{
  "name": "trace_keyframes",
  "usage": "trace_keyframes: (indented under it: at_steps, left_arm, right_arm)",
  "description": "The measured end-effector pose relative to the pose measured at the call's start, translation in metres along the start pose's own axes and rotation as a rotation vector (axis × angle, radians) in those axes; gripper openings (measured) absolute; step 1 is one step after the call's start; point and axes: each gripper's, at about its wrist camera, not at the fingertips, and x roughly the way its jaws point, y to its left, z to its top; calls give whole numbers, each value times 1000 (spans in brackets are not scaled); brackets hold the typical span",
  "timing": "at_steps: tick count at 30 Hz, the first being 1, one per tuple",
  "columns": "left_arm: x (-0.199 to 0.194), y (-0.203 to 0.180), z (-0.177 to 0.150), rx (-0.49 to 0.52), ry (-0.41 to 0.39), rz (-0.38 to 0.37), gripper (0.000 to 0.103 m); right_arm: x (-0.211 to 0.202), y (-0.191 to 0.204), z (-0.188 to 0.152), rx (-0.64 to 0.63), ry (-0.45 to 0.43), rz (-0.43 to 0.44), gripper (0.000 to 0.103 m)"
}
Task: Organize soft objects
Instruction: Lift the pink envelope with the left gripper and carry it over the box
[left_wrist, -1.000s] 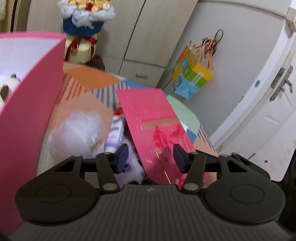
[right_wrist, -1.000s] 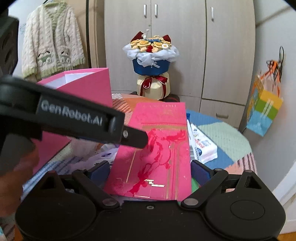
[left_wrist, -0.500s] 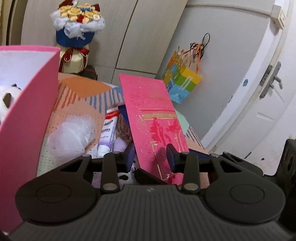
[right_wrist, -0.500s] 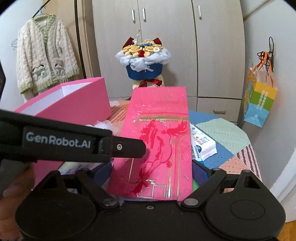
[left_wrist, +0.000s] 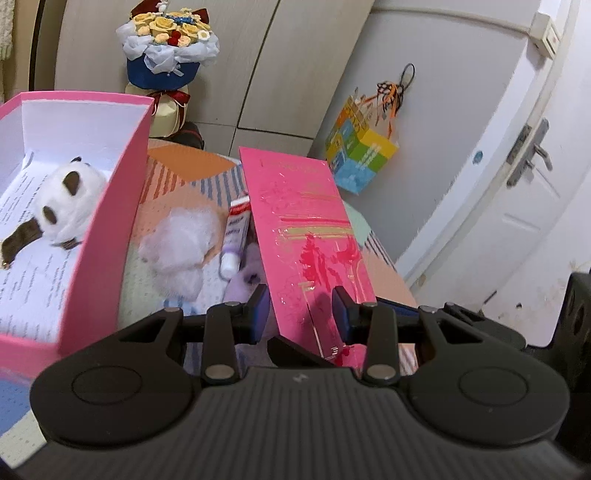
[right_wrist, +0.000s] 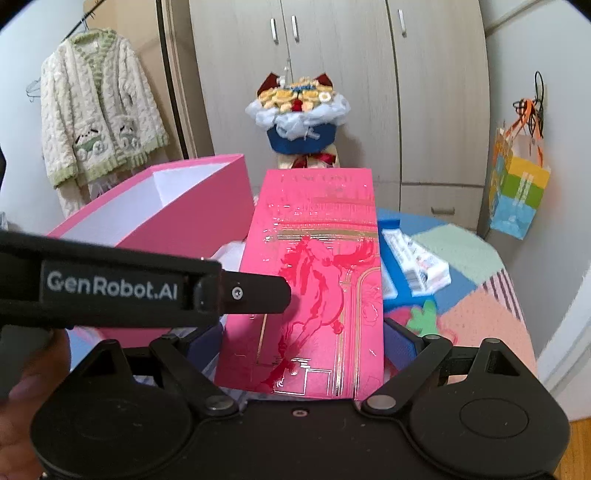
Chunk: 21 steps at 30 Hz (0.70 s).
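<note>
Between right claw (right_wrist: 303, 347) pads, tilted pink box (right_wrist: 314, 280), gripped

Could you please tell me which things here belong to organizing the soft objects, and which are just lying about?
Part of the job: pink box, panda plush inside it, white fluffy toy, purple plush, pink horse-print lid.

Just lying about: tube, tissue pack, bouquet, gift bag, cardigan.
</note>
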Motion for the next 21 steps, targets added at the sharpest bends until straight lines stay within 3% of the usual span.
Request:
trace_keyframes:
  at_steps: [16, 21]
  left_arm:
    - [-73, 19, -27, 24, 86, -17, 36]
    - [-108, 20, -32, 56, 44, -19, 35]
  right_arm:
    - [-49, 57, -12, -30, 113, 49, 93]
    - [-69, 80, -9, -103, 94, 47, 93]
